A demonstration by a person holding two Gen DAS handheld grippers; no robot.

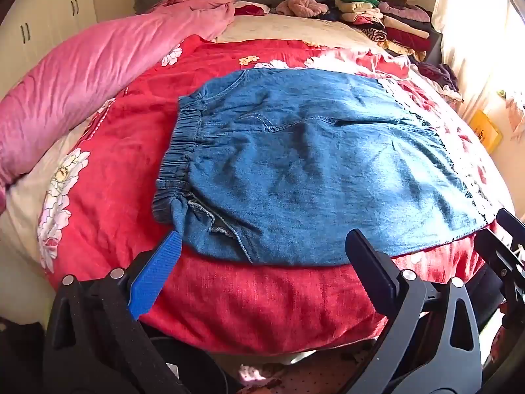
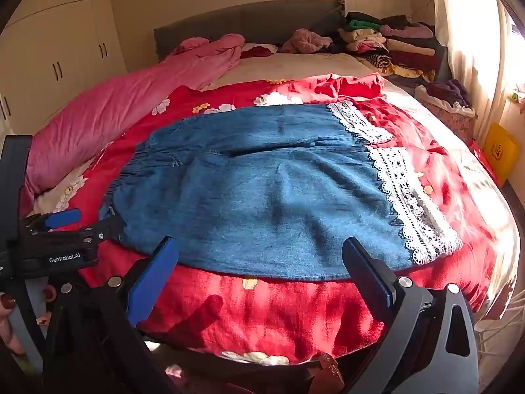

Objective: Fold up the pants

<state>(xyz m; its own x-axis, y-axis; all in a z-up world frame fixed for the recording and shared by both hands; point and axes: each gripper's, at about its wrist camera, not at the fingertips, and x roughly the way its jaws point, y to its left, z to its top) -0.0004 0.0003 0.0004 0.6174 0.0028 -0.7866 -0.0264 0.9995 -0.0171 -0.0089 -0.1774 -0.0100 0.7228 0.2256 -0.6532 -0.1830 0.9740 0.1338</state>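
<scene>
Blue denim pants [image 1: 311, 161] lie spread flat on a red flowered blanket [image 1: 256, 295], elastic waistband [image 1: 180, 151] to the left and white lace hems [image 2: 403, 184] to the right. My left gripper [image 1: 262, 239] hovers open at the near edge of the denim, near the waistband corner, with nothing between its fingers. My right gripper [image 2: 262, 246] is open too, over the near edge of the pants [image 2: 262, 190] toward the lace end, holding nothing. The left gripper [image 2: 65, 226] shows at the left of the right wrist view, held by a hand.
A pink quilt [image 1: 98, 75] lies along the bed's left side. Stacks of folded clothes [image 1: 387, 16] sit at the far right by the grey headboard [image 2: 249, 23]. White wardrobes [image 2: 59, 62] stand left; a sunlit curtain and a yellow bag [image 2: 500, 151] are right.
</scene>
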